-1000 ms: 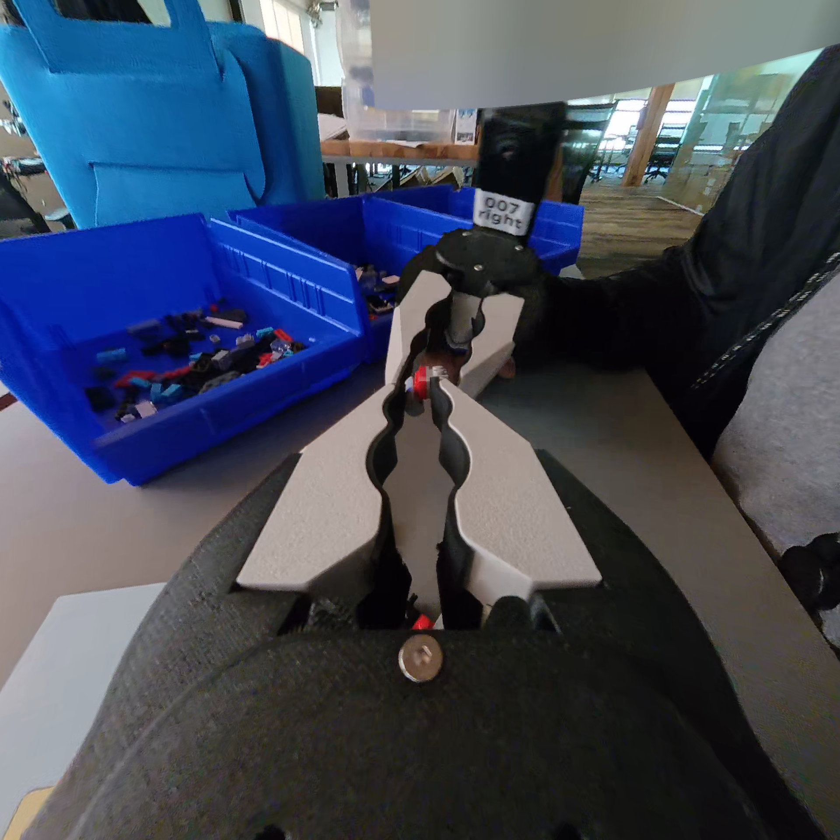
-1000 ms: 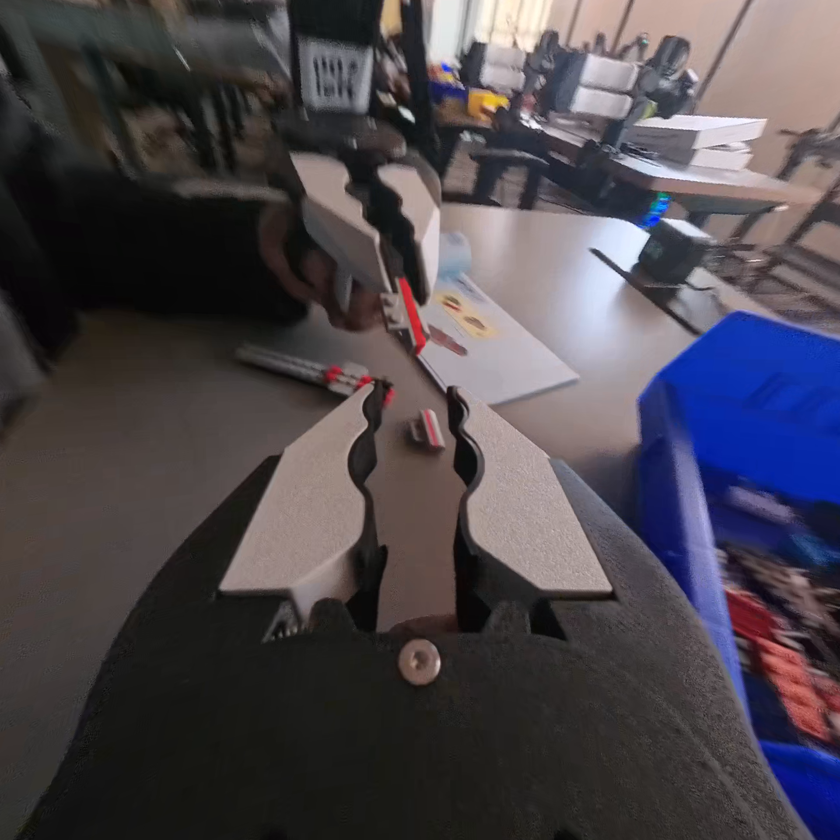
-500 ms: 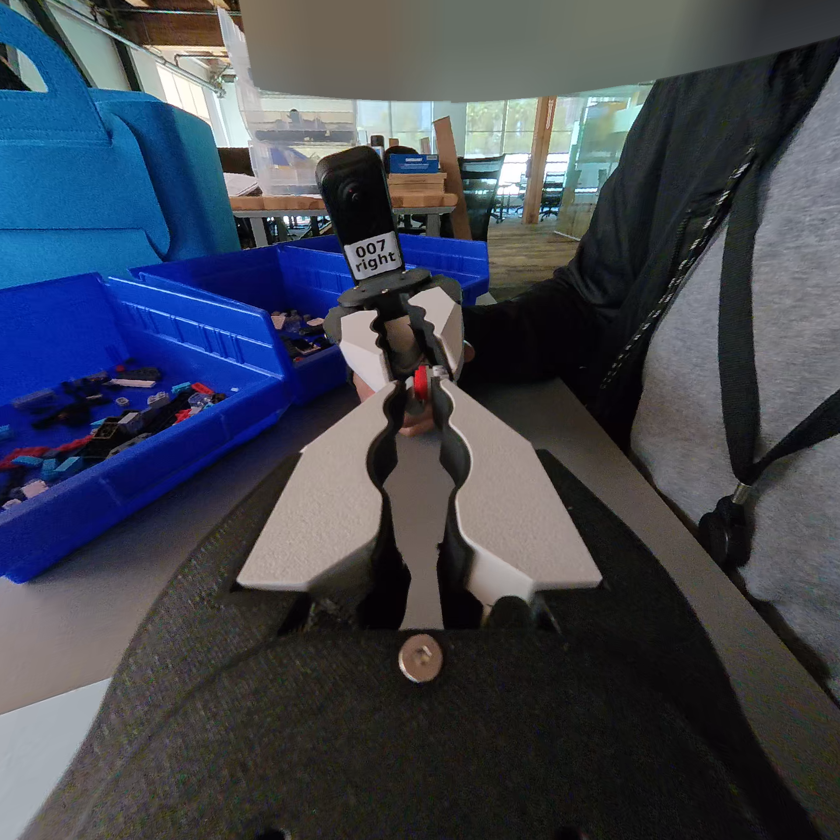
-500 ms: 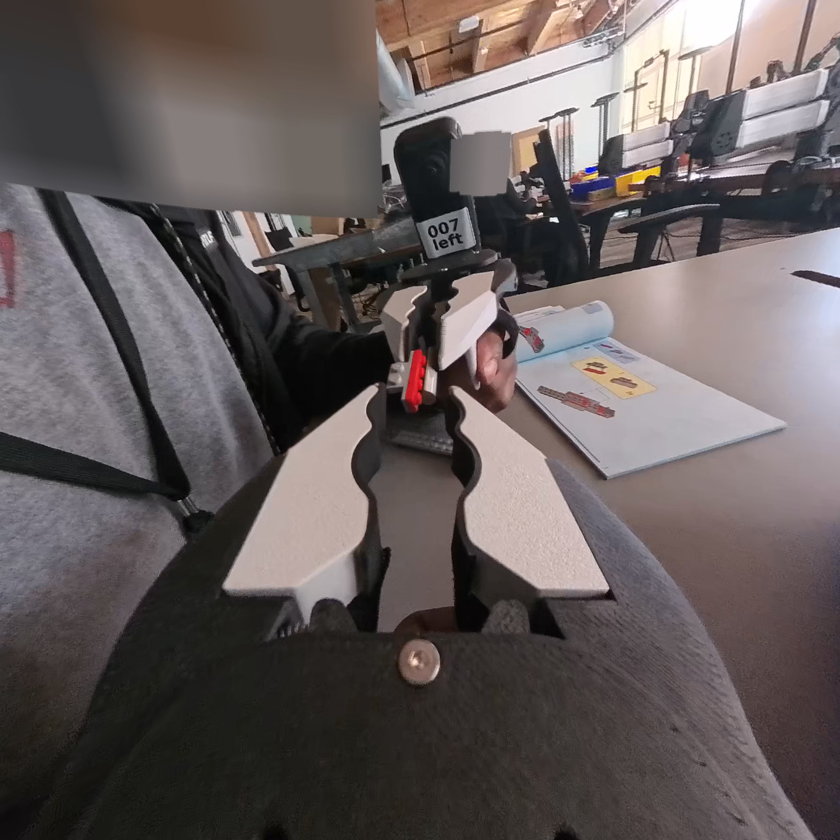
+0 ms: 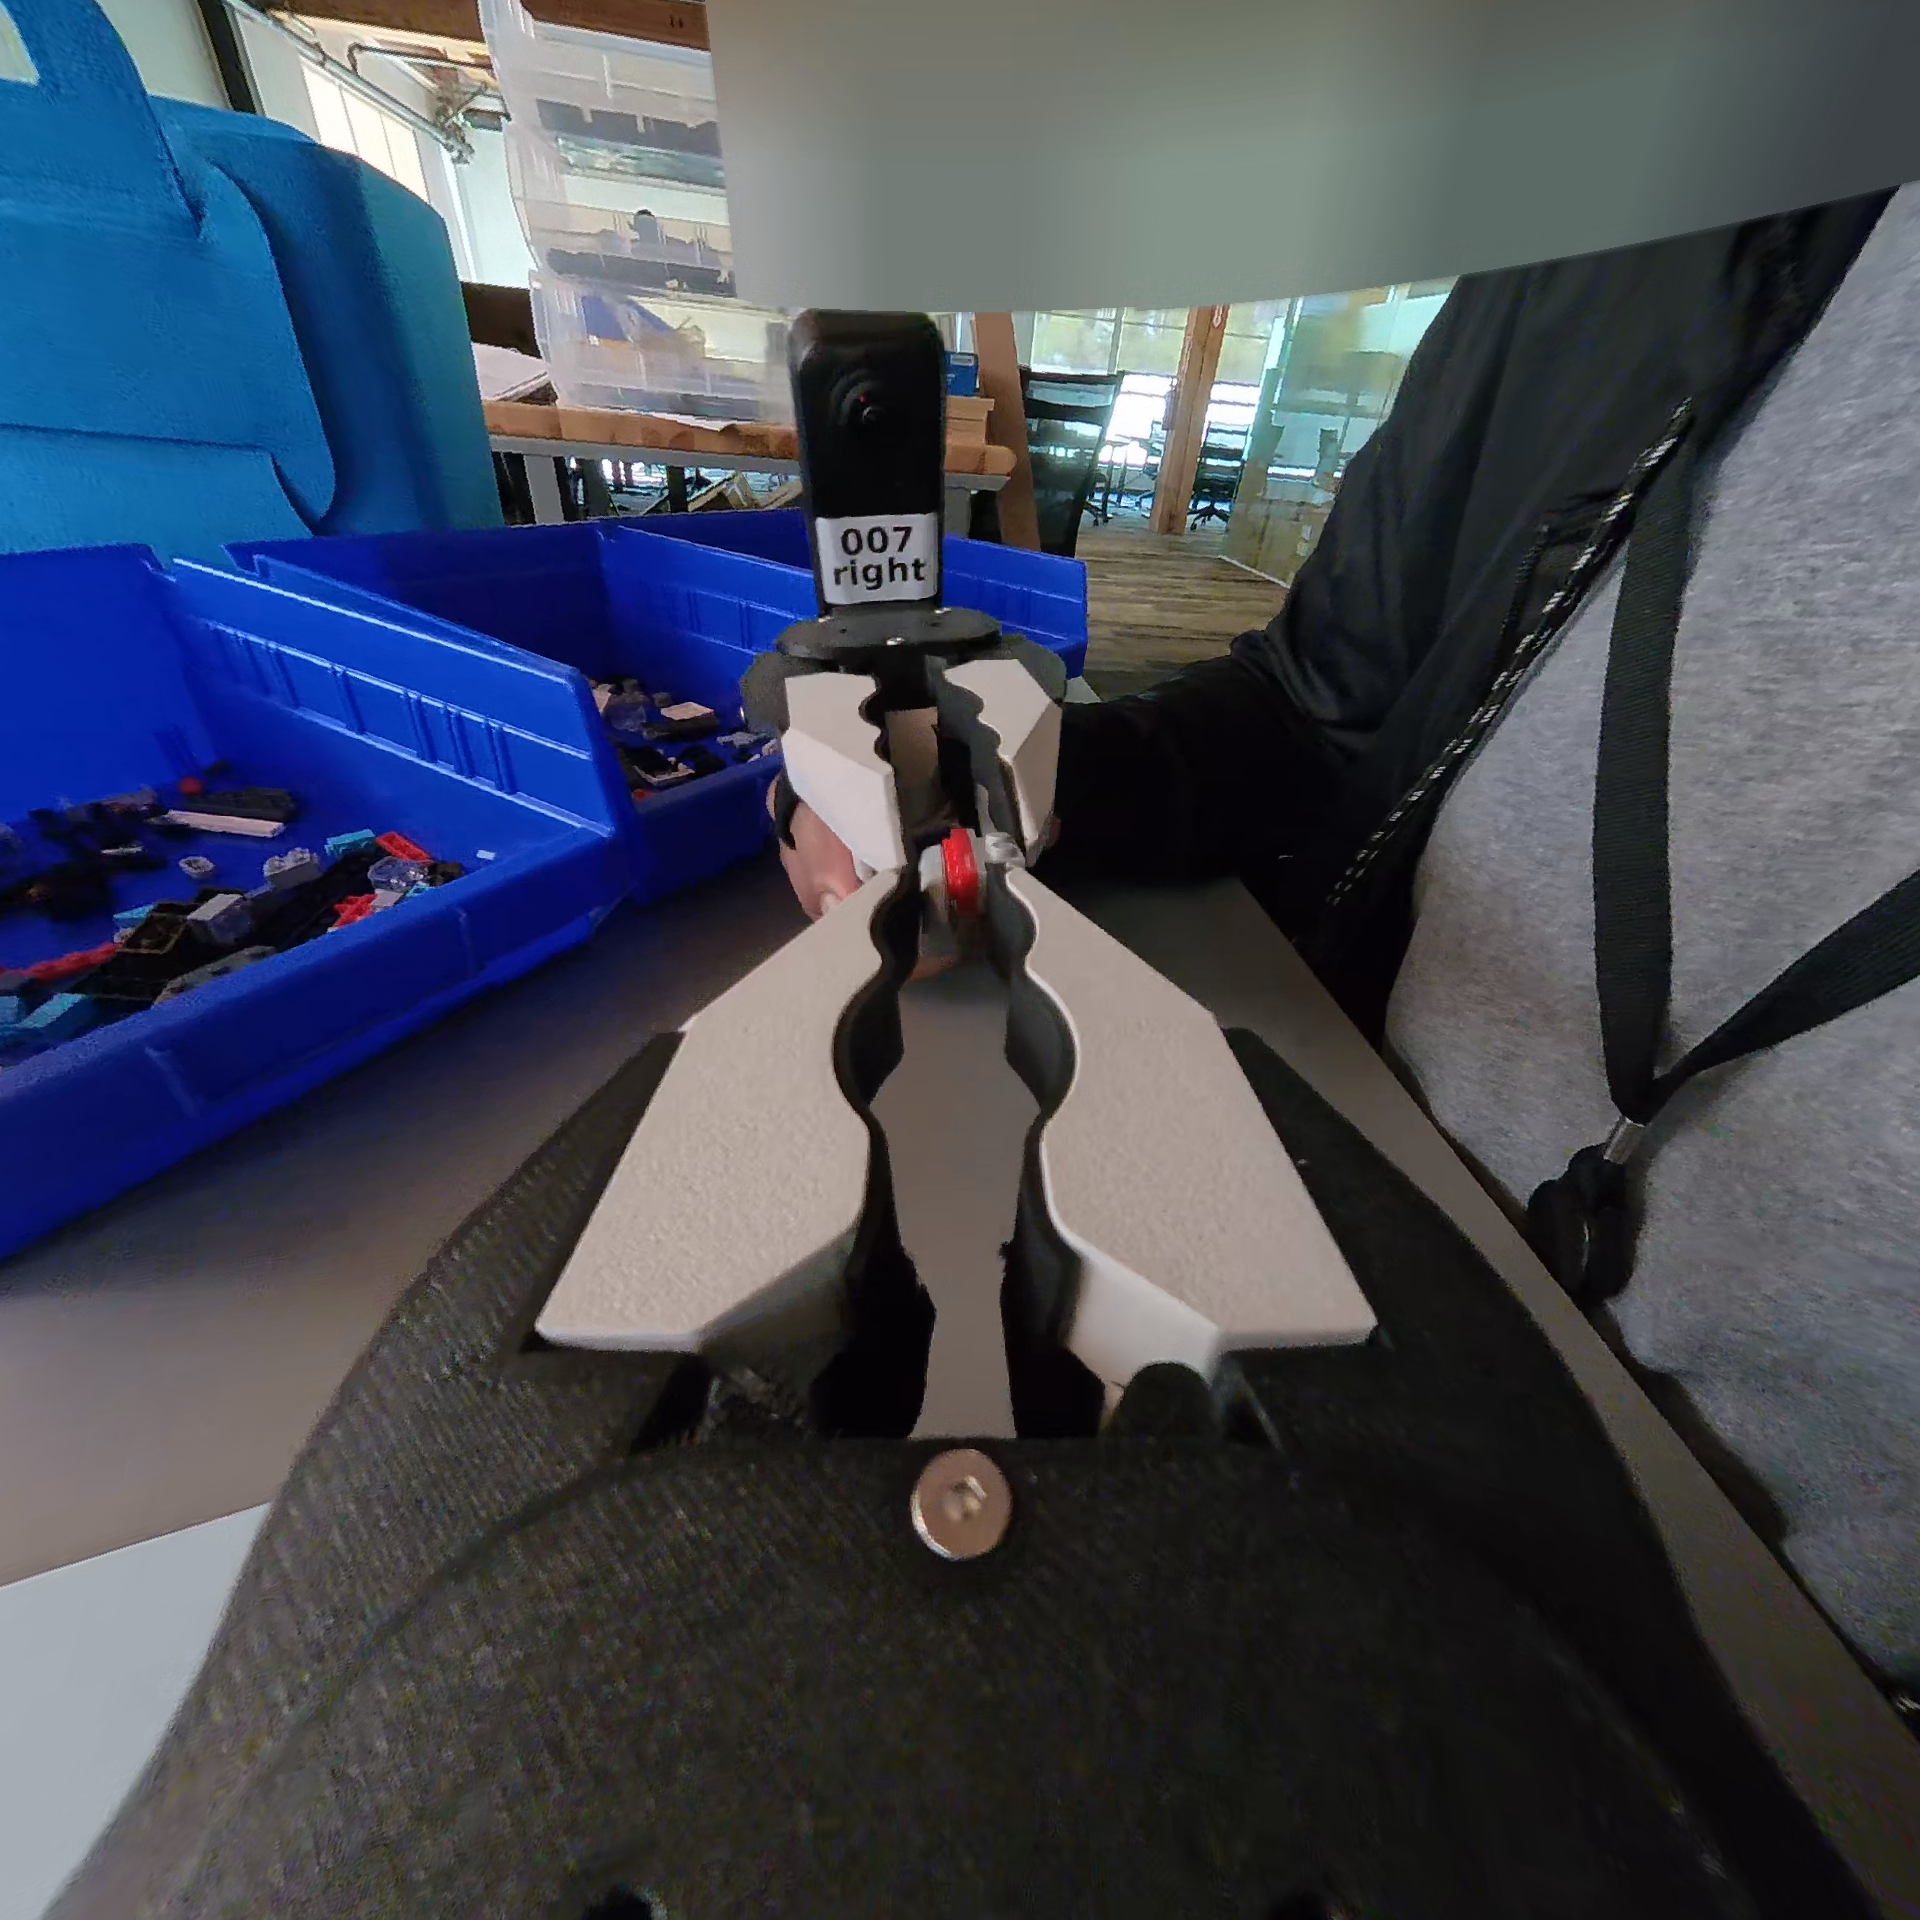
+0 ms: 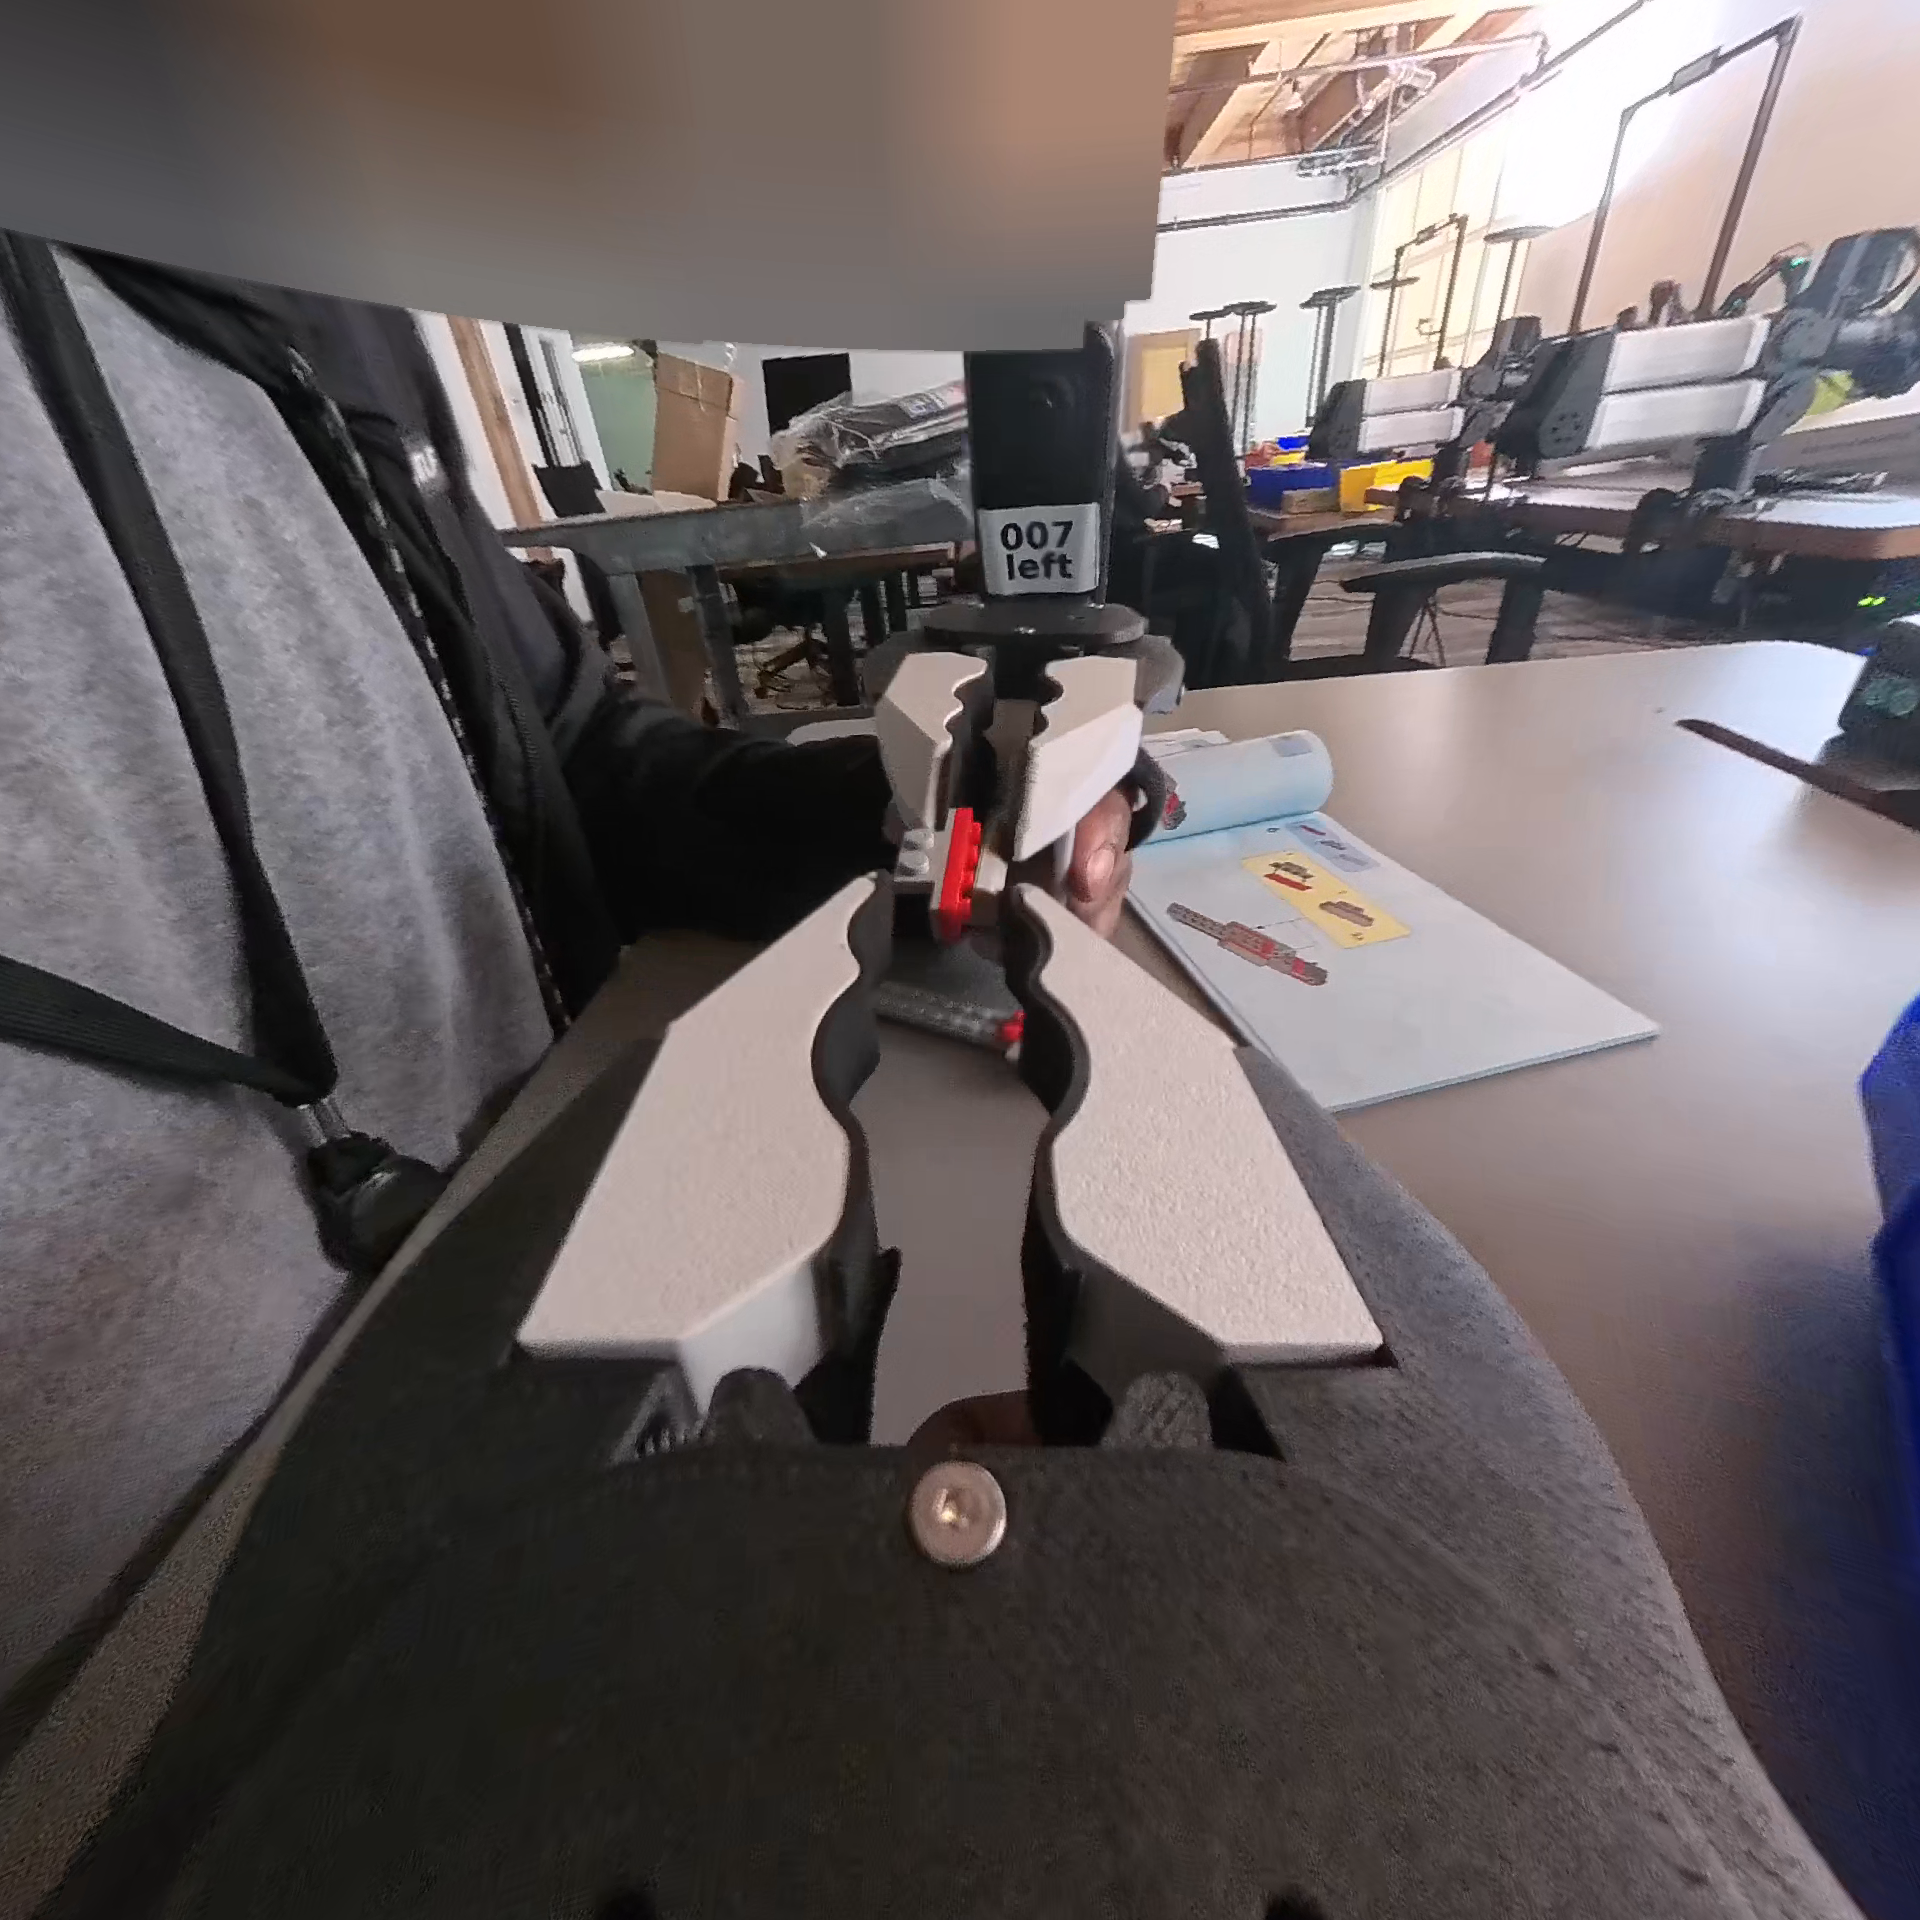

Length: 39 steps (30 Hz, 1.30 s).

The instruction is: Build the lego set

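The small red and grey brick piece (image 6: 954, 868) is pinched by the left gripper (image 5: 951, 899); the right gripper (image 6: 951, 914) is parted, empty. Judged light, rigid, slippery; flat sides should be gripped.

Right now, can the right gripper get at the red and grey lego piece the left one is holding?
Probably yes: the right gripper has open jaws, and the red and grey lego piece in the left gripper sits right at its fingertips, nothing between.

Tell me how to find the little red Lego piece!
Find the grey table with the open instruction booklet. Just left of it, the left gripper pinches a small red and grey Lego piece above the table, the only brick held up.
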Each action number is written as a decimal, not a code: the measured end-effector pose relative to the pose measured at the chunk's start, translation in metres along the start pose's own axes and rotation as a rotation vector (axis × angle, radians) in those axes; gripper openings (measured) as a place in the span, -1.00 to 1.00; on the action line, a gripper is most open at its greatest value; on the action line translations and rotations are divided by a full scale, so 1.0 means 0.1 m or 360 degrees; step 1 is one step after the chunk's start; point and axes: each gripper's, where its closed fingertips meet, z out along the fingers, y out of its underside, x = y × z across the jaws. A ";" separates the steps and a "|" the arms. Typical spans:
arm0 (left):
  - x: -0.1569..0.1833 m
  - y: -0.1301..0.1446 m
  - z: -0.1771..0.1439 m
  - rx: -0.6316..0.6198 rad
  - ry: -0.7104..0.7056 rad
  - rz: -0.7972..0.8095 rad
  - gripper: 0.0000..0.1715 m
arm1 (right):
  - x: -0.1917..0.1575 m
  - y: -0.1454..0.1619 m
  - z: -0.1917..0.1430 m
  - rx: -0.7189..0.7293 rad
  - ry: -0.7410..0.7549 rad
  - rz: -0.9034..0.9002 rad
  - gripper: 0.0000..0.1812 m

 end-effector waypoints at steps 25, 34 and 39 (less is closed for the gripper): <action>-0.09 0.11 0.00 -0.0011 0.0211 -0.0810 -0.61 | 0.14 0.05 -0.02 -0.0119 0.0260 -0.0398 -0.75; -0.13 0.22 0.01 -0.0081 0.0227 -0.1112 -0.68 | 0.13 0.18 0.02 -0.0256 0.0301 -0.0608 -0.75; -0.17 0.23 0.00 -0.0040 0.0248 -0.1264 -0.82 | 0.13 0.20 0.04 -0.0281 0.0316 -0.0675 -0.75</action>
